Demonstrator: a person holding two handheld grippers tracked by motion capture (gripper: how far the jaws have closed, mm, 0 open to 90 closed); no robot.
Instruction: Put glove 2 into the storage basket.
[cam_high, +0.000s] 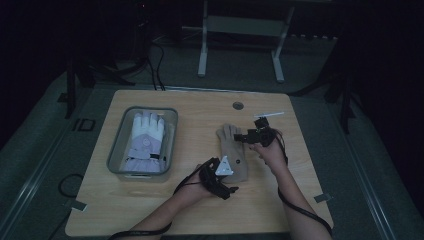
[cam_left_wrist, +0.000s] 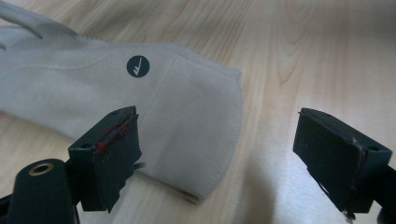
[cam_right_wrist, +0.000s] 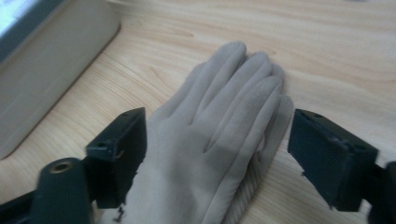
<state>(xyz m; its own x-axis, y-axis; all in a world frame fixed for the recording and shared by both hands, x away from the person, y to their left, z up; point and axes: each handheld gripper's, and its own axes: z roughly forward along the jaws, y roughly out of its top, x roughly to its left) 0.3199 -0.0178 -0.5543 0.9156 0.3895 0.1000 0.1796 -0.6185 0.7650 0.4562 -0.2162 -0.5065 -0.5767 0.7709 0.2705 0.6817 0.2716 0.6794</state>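
Observation:
A beige glove lies flat on the wooden table, fingers pointing away from me. My left gripper is at its cuff end. In the left gripper view the jaws stand open low over the cuff, which carries a round dark logo; the pads do not press on it. My right gripper is at the finger end. In the right gripper view it stands open, its jaws astride the glove's fingers without pressing on them.
A grey bin stands at the left of the table and holds a white and lavender glove; its wall is seen in the right gripper view. A round cable hole and a white strip lie farther back.

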